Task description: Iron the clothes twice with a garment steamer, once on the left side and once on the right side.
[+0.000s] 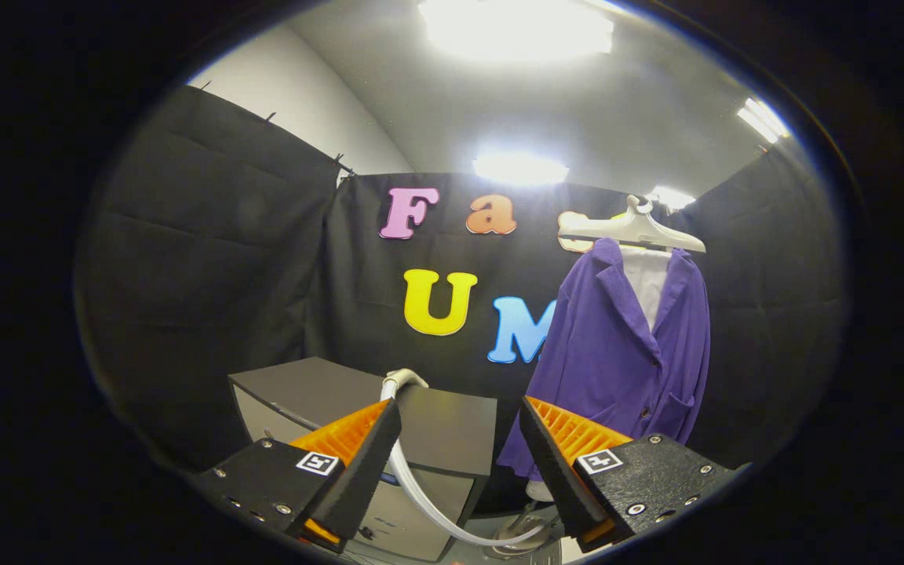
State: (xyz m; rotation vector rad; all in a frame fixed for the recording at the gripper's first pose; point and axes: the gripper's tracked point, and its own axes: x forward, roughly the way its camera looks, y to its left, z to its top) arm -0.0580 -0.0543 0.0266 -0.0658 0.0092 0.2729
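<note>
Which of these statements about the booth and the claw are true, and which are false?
1. The purple jacket hangs on a white hanger. True.
2. The claw is clamped on the jacket. False: its fingers stand open, with nothing gripped, and the jacket hangs beyond them.
3. A pale hose curves down between the fingers. True.
4. The jacket lies folded on the grey cabinet. False: it hangs upright beside the cabinet.
5. A white garment shows inside the jacket's collar. True.
</note>
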